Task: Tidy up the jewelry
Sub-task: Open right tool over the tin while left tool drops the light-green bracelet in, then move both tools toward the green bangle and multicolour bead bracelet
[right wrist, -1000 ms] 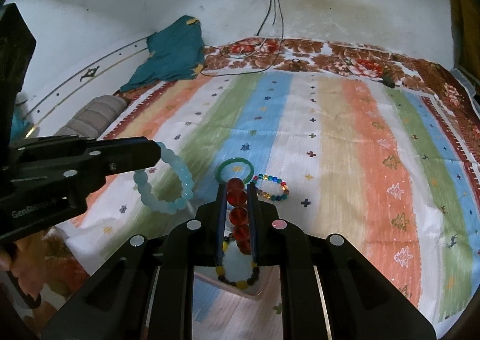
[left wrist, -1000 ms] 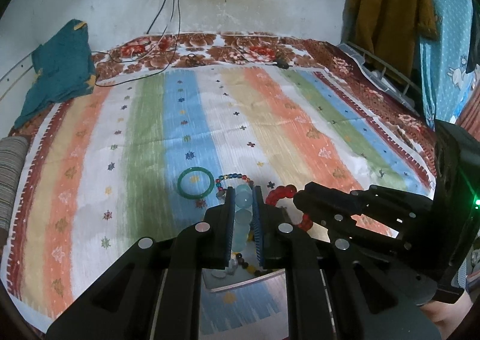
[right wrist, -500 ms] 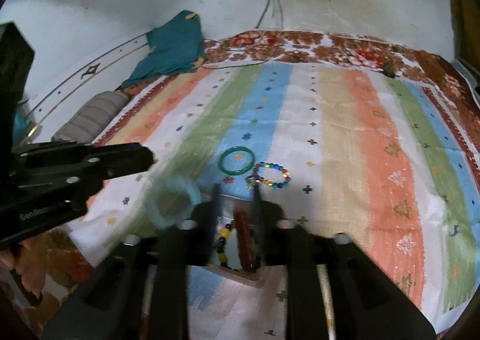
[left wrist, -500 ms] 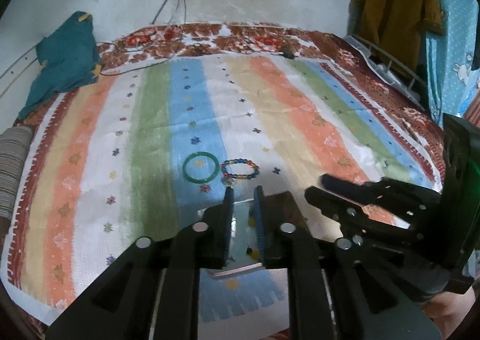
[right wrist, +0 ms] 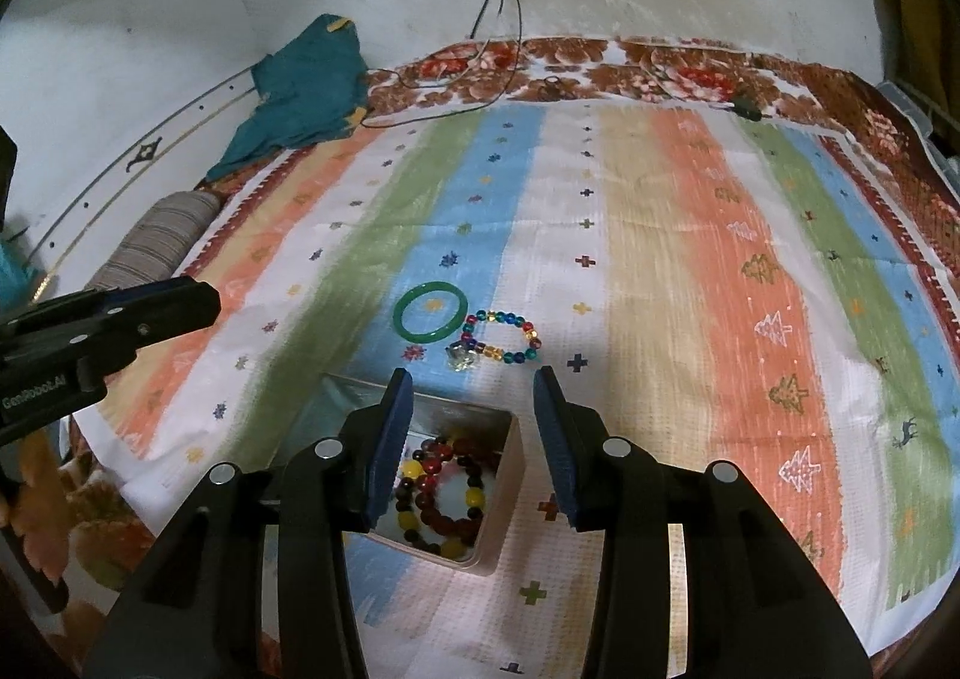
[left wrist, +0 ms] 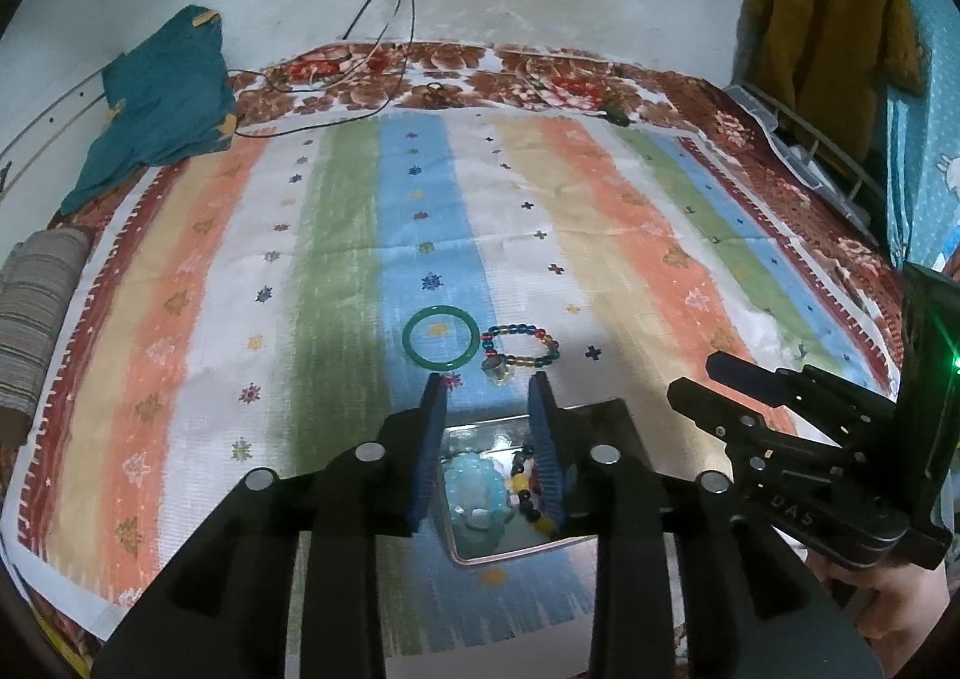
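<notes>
Both my tongs, left (left wrist: 489,403) and right (right wrist: 474,397), hang released over the tin (right wrist: 510,475) holding three bracelets; green bangle (right wrist: 430,311), multicoloured bracelet (right wrist: 503,337) and ring (right wrist: 461,356) remain outside.

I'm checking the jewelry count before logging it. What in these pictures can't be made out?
- Square metal tin: right wrist view, the right claw hides its left part, so the count is unsure.
- Pale blue bead bracelet: left wrist view, partly hidden by the left claw.
- Small clear ring: too small for detail.
</notes>
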The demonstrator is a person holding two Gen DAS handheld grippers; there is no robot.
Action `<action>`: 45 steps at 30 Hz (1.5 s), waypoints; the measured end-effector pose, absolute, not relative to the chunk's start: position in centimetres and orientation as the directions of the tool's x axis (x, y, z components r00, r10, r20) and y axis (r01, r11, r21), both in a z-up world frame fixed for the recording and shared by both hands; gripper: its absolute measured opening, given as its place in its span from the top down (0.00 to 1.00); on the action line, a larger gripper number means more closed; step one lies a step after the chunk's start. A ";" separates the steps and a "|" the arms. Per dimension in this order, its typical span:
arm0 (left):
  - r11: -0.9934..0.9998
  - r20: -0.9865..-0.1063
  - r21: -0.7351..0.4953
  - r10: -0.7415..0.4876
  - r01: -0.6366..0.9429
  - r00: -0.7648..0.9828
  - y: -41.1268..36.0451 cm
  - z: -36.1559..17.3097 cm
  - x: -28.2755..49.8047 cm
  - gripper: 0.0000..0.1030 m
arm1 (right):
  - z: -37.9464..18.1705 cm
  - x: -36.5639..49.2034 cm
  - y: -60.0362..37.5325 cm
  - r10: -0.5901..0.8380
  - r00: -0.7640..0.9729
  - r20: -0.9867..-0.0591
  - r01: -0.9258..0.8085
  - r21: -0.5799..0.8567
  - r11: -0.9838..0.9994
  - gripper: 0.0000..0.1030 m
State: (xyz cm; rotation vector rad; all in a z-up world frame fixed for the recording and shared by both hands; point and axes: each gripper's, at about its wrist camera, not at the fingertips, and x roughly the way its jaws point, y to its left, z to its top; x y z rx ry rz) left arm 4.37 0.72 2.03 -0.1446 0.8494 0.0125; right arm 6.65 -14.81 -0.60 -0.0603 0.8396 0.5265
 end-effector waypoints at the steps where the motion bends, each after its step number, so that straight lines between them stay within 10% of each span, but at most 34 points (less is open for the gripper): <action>1: 0.989 -0.751 -0.129 -0.049 -0.073 0.659 0.9 2.0 4.5 0.69 | -0.6 6.7 -14.8 0.420 0.548 -0.724 -0.466 0.153 0.871 0.59; 14: 0.983 -0.790 -0.145 -0.049 -0.109 0.612 2.0 0.5 6.8 0.56 | -1.4 9.1 -14.7 0.420 0.513 -0.749 -0.443 0.188 0.877 0.45; 45: 0.989 -0.849 -0.073 0.008 -0.132 0.529 3.5 -2.1 12.2 0.54 | -4.1 14.2 -13.8 0.372 0.445 -0.814 -0.414 0.182 0.892 0.44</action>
